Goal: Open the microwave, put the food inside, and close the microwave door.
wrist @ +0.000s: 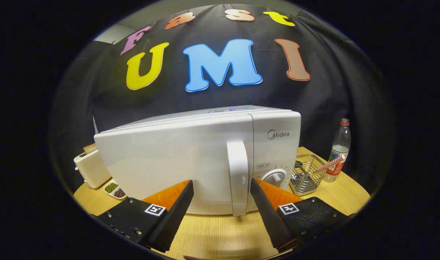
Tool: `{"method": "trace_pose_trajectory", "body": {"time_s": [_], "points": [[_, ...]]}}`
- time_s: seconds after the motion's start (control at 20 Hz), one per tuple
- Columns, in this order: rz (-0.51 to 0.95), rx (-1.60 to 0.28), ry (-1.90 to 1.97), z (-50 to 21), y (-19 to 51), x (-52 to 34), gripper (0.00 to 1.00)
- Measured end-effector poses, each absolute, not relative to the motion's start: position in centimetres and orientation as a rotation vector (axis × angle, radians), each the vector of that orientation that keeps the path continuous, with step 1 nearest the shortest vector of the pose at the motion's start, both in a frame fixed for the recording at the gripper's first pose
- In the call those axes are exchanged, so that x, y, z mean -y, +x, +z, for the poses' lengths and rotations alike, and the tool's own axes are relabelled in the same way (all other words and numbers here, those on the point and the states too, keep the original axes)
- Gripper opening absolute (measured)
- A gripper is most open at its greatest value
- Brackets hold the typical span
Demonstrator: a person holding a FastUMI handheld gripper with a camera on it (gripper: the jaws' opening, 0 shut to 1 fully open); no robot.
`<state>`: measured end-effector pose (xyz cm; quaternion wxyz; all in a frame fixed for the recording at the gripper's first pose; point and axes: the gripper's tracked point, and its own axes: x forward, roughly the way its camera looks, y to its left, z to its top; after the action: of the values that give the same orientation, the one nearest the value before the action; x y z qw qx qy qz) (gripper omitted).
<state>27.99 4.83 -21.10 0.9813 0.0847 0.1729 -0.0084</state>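
While the door is shut and no food has yet gone in, the gripper faces the white microwave with its fingers spread wide and pinching nothing; the door handle stands upright just ahead of them, nearer the right finger than the left, and whether either finger touches the door cannot be told. Judged from this pose, the step in hand is closing on the handle to pull the door open. Risks: because the handle sits off-centre in the gap, one finger may meet it first and slip off its smooth face; a pull that is not square may drag the whole microwave across the table rather than swing the door. At about 9 o'clock from the microwave stands a toaster with bread in its slot, and just in front of it a small dish of two fillings. At about 3 o'clock sit a wire basket holding a striped straw, and beside it a clear bottle with a red cap. Surface: a pale wooden table with a rounded edge. Room: a booth walled in black cloth.
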Motion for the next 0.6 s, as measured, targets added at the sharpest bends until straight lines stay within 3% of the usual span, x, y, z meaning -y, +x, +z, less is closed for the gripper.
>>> {"method": "trace_pose_trajectory", "body": {"time_s": [0.6], "points": [[0.0, -0.334, 0.141, -20.4, 26.1, -5.5, 0.98]]}}
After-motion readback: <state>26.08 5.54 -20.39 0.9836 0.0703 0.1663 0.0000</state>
